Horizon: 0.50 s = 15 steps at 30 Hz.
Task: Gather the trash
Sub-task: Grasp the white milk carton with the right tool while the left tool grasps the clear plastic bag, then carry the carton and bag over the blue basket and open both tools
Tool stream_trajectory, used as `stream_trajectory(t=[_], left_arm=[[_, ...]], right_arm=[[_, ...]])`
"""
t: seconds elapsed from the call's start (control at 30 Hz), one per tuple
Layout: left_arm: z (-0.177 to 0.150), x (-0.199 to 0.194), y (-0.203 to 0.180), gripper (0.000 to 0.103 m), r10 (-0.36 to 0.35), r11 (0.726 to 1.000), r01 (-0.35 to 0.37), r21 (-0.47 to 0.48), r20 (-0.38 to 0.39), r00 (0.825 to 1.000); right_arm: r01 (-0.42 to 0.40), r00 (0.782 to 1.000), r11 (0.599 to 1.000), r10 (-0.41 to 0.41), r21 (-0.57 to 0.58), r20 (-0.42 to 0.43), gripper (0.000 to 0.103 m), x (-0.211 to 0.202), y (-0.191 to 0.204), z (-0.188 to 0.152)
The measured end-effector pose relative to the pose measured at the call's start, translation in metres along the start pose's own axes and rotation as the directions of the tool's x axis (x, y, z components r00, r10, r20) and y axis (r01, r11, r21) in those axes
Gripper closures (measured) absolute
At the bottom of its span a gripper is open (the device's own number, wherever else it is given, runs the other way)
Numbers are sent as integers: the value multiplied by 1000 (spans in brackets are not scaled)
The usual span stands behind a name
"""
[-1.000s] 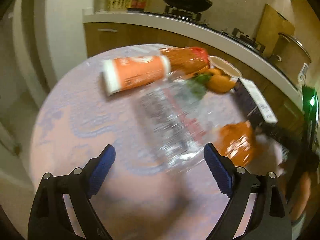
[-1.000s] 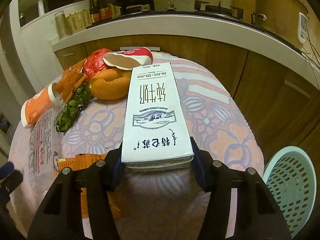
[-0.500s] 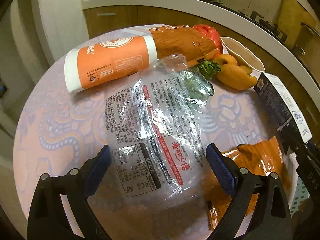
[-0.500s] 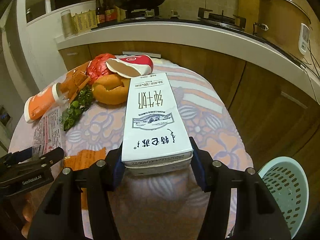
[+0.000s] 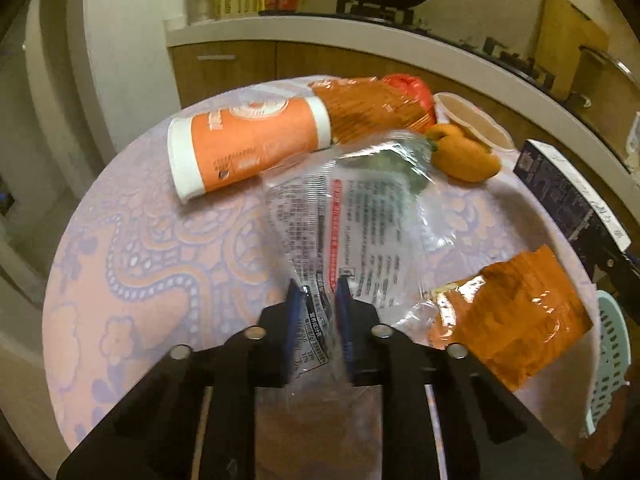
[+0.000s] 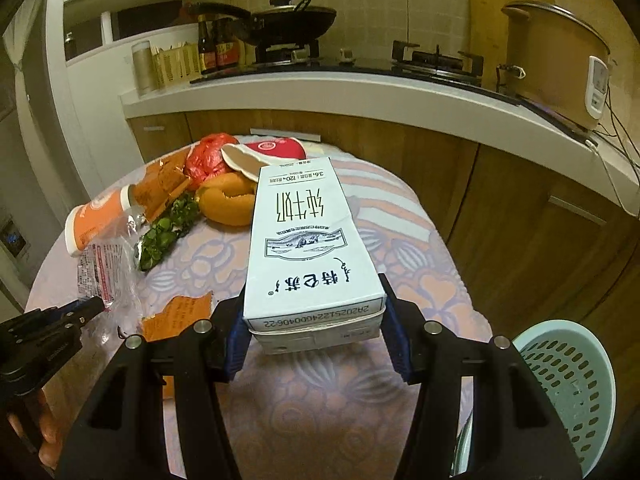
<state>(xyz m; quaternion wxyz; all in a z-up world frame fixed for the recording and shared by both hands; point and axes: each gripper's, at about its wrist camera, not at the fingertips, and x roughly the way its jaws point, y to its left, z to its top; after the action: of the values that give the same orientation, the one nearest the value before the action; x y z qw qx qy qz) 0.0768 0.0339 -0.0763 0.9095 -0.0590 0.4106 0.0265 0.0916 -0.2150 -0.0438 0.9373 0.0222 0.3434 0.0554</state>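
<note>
Kitchen cabinets and a stove counter stood behind the round bench (image 6: 400, 216), covered by a patterned cloth. Beside its right edge sat a pale green basket (image 6: 576, 380). The right gripper (image 6: 314, 332) held a milk carton (image 6: 304, 240) above the bench, its fingers pressed against both sides. The left gripper (image 5: 318, 312) had its fingers pinched on a clear plastic wrapper (image 5: 352, 208), lifted partly off the cloth. An orange cup (image 5: 248, 148), an orange packet (image 5: 516, 320) and a yellow peel (image 5: 460, 156) lay nearby.

Left claw (image 5: 318, 294) closed on clear wrapper (image 5: 352, 216), lifting it.
</note>
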Motion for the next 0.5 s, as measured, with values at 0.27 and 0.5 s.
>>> stream_trajectory(t=[0.27, 0.5], left_arm=[[-2, -43, -6, 93, -86, 996, 88, -5, 111, 990], [7, -70, -19, 93, -195, 980, 197, 8, 179, 964]], right_arm=[[-19, 997, 999, 21, -29, 77, 50, -28, 3, 4], [-12, 990, 1000, 14, -14, 142, 50, -60, -7, 8]])
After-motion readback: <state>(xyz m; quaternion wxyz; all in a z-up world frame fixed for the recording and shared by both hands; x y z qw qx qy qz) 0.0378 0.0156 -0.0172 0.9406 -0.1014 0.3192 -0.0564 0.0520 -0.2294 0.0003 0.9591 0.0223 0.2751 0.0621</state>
